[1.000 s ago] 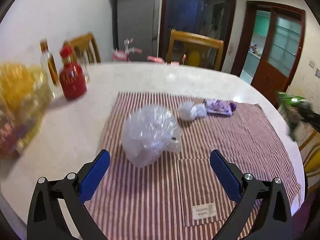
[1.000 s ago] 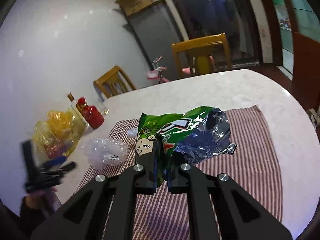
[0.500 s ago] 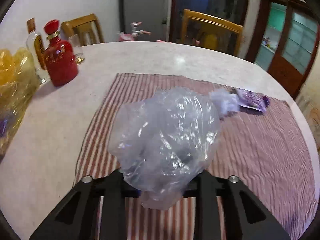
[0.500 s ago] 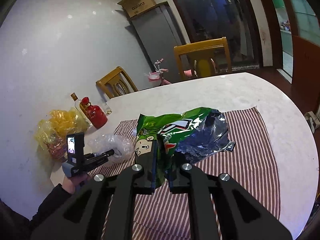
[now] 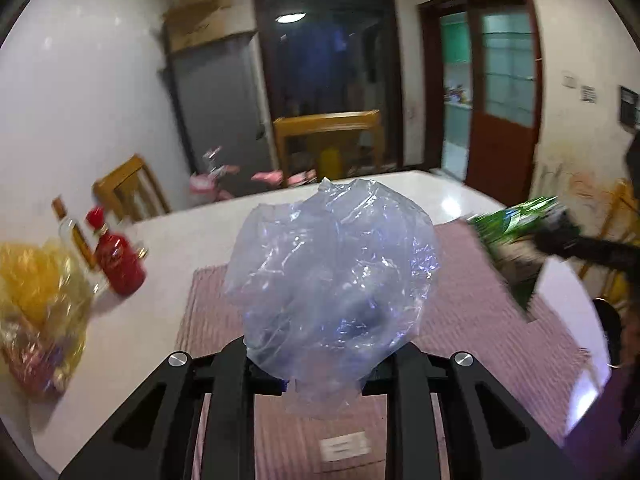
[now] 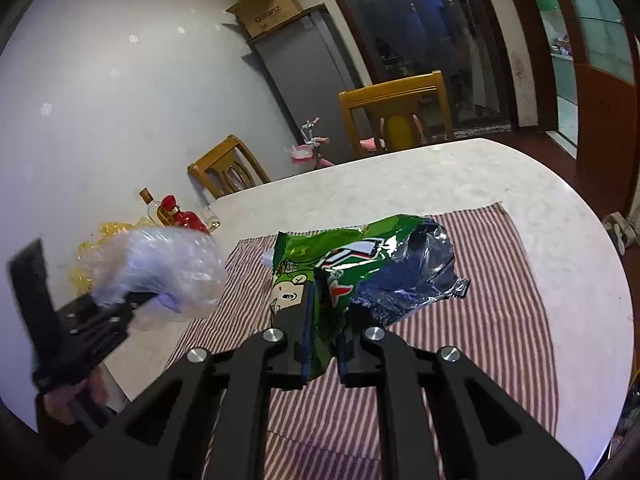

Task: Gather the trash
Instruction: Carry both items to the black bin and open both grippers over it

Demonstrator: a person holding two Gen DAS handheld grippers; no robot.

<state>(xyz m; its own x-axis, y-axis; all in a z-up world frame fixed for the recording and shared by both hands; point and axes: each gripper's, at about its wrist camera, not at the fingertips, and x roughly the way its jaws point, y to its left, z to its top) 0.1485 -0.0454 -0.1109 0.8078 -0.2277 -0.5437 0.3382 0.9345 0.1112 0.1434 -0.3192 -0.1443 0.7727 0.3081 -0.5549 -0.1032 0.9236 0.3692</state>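
A crumpled clear plastic bag (image 5: 336, 276) fills the middle of the left wrist view, held up above the striped cloth (image 5: 472, 300). My left gripper (image 5: 324, 376) is shut on the bag's lower part, and the bag hides its fingertips. In the right wrist view a green snack bag (image 6: 360, 260) with a silver inside is pinched at its lower edge by my right gripper (image 6: 326, 344), which is shut on it. The same clear plastic bag (image 6: 168, 272) appears there at the left, raised off the table. The green snack bag (image 5: 516, 228) shows blurred at the right of the left wrist view.
On the round white table (image 6: 460, 176) stand a red bottle (image 5: 118, 260), a clear bottle (image 5: 68, 220) and a yellow bag (image 5: 36, 304) at the left. Wooden chairs (image 6: 396, 112) stand behind the table. A white wad (image 6: 267, 258) lies on the striped cloth (image 6: 500, 300).
My left gripper went from open before the clear bag to shut on it, then lifted it off the cloth. The right gripper kept its hold on the green snack bag, barely moving.
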